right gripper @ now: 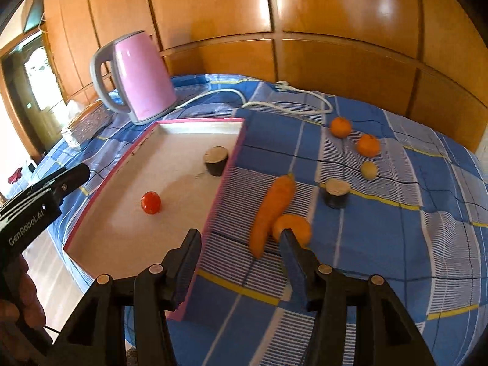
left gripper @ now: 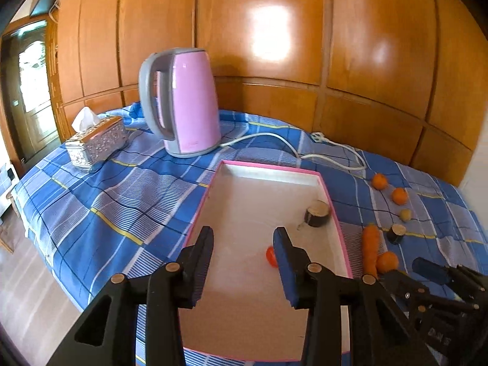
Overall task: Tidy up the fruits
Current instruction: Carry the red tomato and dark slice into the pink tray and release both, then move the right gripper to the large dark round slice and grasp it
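Note:
A white tray with a pink rim lies on the blue checked cloth. In it are a red tomato and a dark eggplant piece. My left gripper hangs open over the tray; its right finger hides part of the tomato. My right gripper is open over the tray's right rim. Just ahead of it lie a carrot and an orange. Farther right are two oranges, a small yellow fruit and a second eggplant piece.
A pink kettle stands behind the tray, its white cord trailing right across the cloth. A silver tissue box sits at the back left. Wooden panelling rises behind. The table edge drops to the floor on the left.

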### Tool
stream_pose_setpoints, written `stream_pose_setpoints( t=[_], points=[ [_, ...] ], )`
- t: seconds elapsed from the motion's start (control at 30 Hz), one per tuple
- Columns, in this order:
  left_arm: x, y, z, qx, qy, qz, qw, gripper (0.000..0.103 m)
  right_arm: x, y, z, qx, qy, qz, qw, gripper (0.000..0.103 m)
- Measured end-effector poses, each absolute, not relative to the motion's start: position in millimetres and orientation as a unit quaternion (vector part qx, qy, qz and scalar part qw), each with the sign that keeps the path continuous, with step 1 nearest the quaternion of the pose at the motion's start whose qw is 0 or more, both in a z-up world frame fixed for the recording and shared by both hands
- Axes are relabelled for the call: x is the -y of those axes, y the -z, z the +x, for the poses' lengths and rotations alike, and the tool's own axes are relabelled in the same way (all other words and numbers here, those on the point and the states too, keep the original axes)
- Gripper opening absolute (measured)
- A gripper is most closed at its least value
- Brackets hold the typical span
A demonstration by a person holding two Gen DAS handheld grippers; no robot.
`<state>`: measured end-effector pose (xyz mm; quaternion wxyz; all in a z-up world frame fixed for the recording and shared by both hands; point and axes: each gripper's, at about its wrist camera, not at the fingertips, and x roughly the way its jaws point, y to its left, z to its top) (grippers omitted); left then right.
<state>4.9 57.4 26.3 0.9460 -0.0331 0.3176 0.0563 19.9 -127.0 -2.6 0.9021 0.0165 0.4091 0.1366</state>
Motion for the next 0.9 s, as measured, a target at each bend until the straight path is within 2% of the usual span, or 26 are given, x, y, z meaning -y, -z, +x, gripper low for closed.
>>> stream_pose_setpoints(
  t=[0.9],
  points=[
    [24, 0, 5, -0.368, 0.11, 0.019, 0.923, 0.041, 220, 38, 1, -0.448, -0.056, 0.069, 0.889, 0.054]
  ],
)
